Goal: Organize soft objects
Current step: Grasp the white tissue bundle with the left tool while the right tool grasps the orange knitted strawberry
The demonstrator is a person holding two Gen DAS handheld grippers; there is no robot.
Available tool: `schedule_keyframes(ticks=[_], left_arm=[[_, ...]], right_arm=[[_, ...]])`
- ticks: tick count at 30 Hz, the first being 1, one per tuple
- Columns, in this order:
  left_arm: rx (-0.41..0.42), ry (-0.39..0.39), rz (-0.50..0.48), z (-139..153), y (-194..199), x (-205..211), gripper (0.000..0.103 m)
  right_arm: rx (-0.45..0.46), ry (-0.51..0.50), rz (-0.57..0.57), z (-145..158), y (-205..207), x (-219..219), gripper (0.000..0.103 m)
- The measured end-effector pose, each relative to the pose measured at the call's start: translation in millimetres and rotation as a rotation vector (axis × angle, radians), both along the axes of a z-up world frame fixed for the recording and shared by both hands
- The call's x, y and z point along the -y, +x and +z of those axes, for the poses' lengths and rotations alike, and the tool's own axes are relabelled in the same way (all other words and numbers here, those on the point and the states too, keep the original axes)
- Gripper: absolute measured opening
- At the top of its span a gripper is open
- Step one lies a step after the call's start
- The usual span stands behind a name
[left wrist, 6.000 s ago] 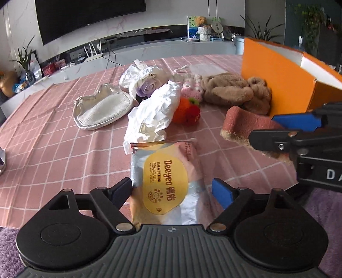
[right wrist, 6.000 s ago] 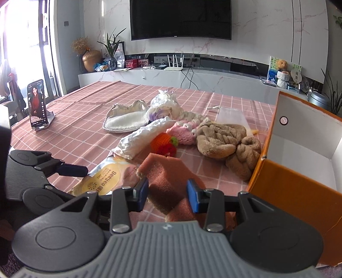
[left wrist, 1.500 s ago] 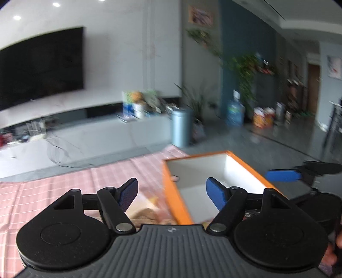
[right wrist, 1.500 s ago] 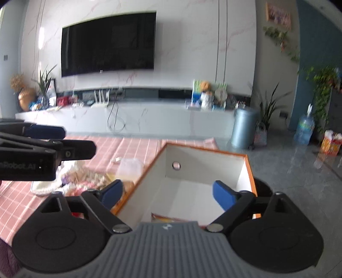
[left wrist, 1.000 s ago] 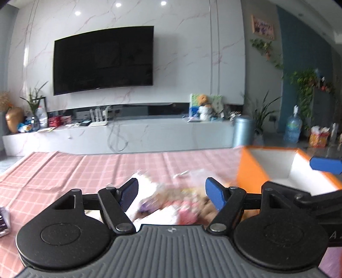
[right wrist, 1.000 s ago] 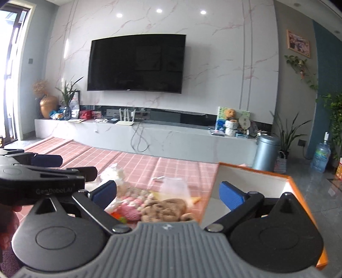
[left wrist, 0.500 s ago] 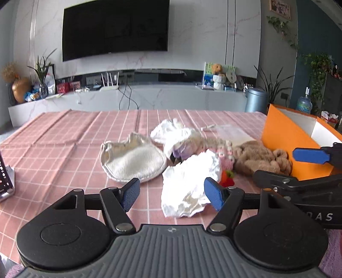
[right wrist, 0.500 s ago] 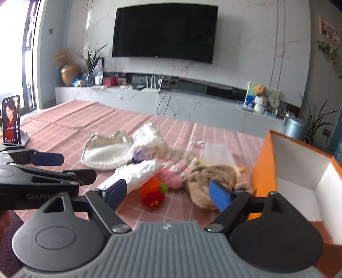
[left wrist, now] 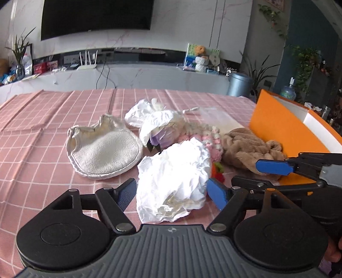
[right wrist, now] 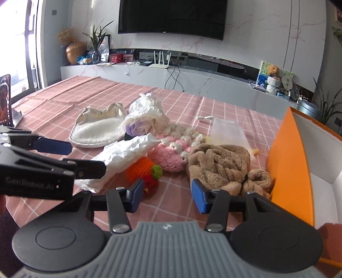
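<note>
Soft objects: crumpled white cloth (left wrist: pixel 173 177), cream padded mitt (left wrist: pixel 102 149), pink and white crochet piece (right wrist: pixel 171 154), orange and red knitted toy (right wrist: pixel 145 171) and brown plush towel (right wrist: pixel 220 164) lie clustered on the surface (left wrist: pixel 32 149), just left of the orange box (left wrist: pixel 284 132)
Surface: pink checked cloth, creased at the far side
Room: wall-mounted television (right wrist: pixel 171 17), long pale console (right wrist: pixel 192 81) with a router, plants, a grey bin (left wrist: pixel 239 84)
Left wrist view only: white cloth up close, filling the gap between the blue pads
Right wrist view only: white inside of the box, a phone on a stand (right wrist: pixel 5 100) at the left edge
Left gripper (left wrist: pixel 173 192): wide and opening, the white cloth between its fingers; pads not pressing it
Right gripper (right wrist: pixel 166 194): about half open and closing, pointed at the knitted toy and brown towel; holds nothing
</note>
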State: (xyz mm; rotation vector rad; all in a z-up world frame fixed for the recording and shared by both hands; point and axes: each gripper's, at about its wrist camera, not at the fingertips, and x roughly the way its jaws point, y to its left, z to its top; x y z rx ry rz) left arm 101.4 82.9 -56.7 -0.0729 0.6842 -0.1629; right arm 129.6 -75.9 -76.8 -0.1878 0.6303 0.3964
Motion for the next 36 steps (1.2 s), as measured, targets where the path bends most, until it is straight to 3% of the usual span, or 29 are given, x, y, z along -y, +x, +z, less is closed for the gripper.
schedule_keyframes(ticks=[5, 8, 10, 12, 16, 18, 21, 23, 28, 32, 36], left_arm=[[-0.082, -0.008, 0.017, -11.1, 17.9, -1.3, 0.093], [-0.122, -0.059, 0.032, -15.2, 27.4, -5.3, 0.094], [-0.140, -0.091, 0.035, -16.4, 32.2, -5.2, 0.094], [-0.159, -0.119, 0.039, -17.2, 36.8, -4.7, 0.094], [-0.189, -0.170, 0.050, -19.4, 41.8, -5.6, 0.095], [-0.190, -0.185, 0.057, -20.5, 42.0, -6.2, 0.087], [-0.172, -0.197, 0.057, -20.9, 39.7, -6.2, 0.064], [-0.162, -0.208, 0.057, -21.0, 37.4, -6.9, 0.041], [-0.141, -0.224, 0.058, -16.4, 28.8, -10.0, 0.030], [-0.107, -0.202, 0.073, -3.6, 17.7, -19.7, 0.030], [-0.123, -0.207, 0.098, -0.8, 14.7, -34.4, 0.031]], right_arm=[[-0.010, -0.011, 0.002, -6.5, 8.0, 0.7, 0.045], [0.014, -0.030, 0.012, -5.0, 6.0, 0.0, 0.044], [0.064, -0.068, 0.009, -1.1, 1.7, -3.4, 0.045], [0.120, -0.139, -0.004, 1.7, -0.1, -10.2, 0.054], [0.139, -0.178, 0.010, -2.3, 5.6, -16.9, 0.054], [0.120, -0.158, 0.012, -5.1, 10.1, -17.0, 0.054], [0.123, -0.156, 0.019, -8.9, 11.1, -18.5, 0.054], [0.128, -0.145, 0.025, -9.2, 10.5, -18.3, 0.054], [0.149, -0.113, 0.057, -6.7, 7.5, -22.9, 0.054], [0.148, -0.084, 0.108, -5.8, 9.1, -32.2, 0.053], [0.114, -0.061, 0.135, -11.0, 17.1, -43.7, 0.053]])
